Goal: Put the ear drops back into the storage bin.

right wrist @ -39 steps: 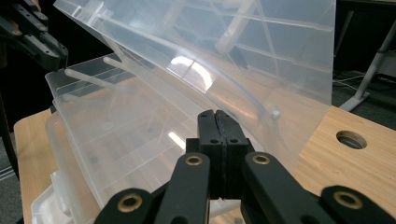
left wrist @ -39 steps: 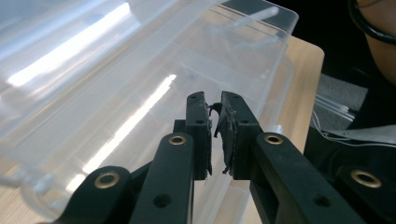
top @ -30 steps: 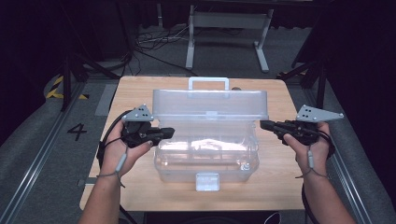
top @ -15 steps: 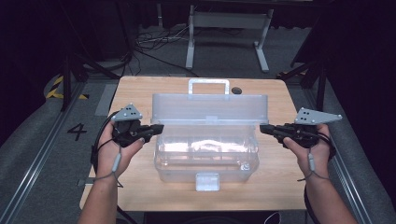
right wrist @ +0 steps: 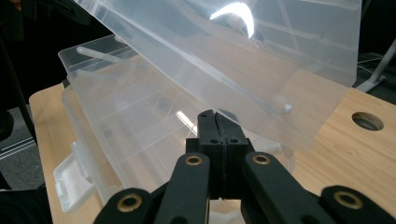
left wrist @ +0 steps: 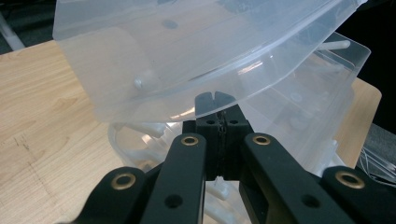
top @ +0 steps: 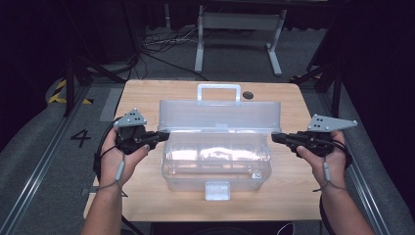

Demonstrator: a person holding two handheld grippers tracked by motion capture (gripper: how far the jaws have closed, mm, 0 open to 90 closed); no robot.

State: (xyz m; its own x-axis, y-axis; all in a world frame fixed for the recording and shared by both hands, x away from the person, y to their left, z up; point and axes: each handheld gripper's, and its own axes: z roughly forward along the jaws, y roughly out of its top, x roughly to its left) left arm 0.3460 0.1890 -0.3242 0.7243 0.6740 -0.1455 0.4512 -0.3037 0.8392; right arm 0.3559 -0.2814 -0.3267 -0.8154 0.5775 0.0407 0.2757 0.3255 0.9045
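A clear plastic toolbox [top: 215,166] sits mid-table with its lid [top: 220,116] raised and leaning back, handle [top: 219,93] on top, white latch [top: 217,190] at the front. My left gripper [top: 164,134] is shut and empty, its tip at the lid's lower left corner. In the left gripper view the closed tips [left wrist: 216,105] sit just under the lid's edge [left wrist: 187,46]. My right gripper [top: 275,137] is shut and empty at the lid's lower right corner. The right gripper view has its tips [right wrist: 215,122] below the tilted lid [right wrist: 261,60], over the base [right wrist: 121,112].
The wooden table [top: 147,98] has a round hole [top: 248,95] behind the box at the right. Pale shapes lie blurred inside the box. A metal stand [top: 235,29] and cables are on the floor beyond. A "4" [top: 80,138] marks the floor at the left.
My left gripper has drawn back to the left, from over the box's left end to its outer corner. The right gripper and the box stand as before.
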